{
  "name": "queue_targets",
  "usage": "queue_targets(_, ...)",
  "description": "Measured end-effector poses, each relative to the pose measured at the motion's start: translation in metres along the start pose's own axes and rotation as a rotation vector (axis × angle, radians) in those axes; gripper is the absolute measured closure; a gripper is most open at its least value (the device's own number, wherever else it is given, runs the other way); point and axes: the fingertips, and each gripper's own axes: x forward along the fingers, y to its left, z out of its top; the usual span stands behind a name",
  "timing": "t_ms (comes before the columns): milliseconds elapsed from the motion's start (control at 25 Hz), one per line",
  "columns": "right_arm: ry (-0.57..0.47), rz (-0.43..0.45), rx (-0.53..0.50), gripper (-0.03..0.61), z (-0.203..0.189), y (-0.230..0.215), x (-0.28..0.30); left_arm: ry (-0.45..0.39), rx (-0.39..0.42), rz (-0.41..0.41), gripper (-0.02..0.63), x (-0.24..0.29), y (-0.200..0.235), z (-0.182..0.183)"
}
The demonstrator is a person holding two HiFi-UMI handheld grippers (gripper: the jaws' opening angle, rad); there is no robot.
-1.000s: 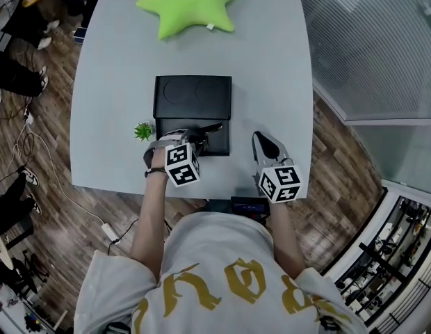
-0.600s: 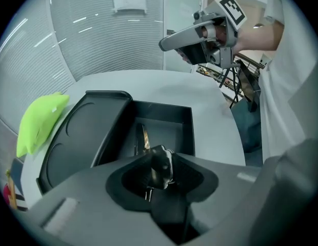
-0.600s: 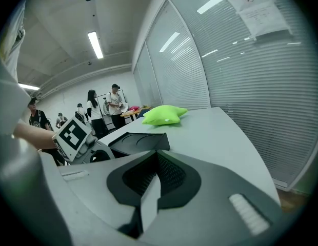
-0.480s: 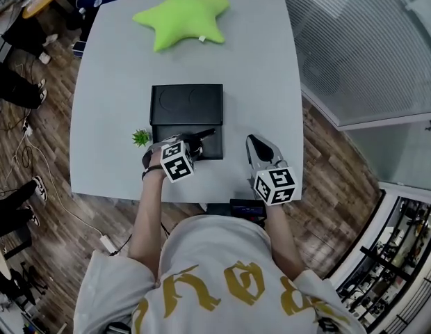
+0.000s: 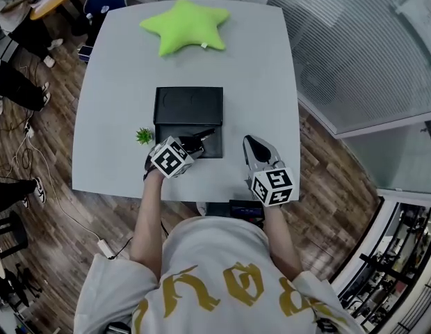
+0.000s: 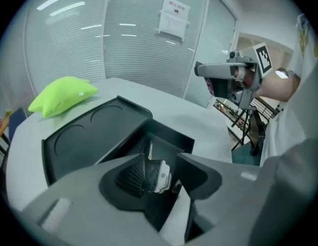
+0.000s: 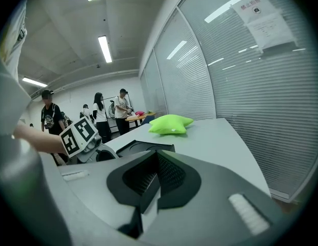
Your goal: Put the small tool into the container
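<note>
We are at the placing step. Our left tool (image 6: 164,169) grips the small tool (image 6: 157,176) in narrow jaws, low centre of the left gripper view, just over the open well of the black box (image 6: 97,132). Our right tool (image 7: 156,176) is closed on nothing above the bench (image 5: 271,82), lower right of the head view. Next, we judge, it calls for lowering a little and parting the jaws clear of the rim.

The left tongs (image 5: 201,138) have rolled leftward and crept slightly toward the container (image 5: 188,103)'s near-left corner.
</note>
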Motion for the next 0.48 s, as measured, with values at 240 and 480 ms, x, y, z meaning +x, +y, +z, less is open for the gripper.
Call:
queue_targets(240, -0.051, 0.001, -0.047, 0.555, 0.019, 0.012, -0.012, -0.128, -0.031, 0.127, 0.431, -0.032, 0.004, 0.027)
queue_targets(480, -0.084, 0.009, -0.059, 0.555, 0.028, 0.026, -0.023, -0.342, -0.131, 0.182, 0.449, -0.072, -0.004, 0.06)
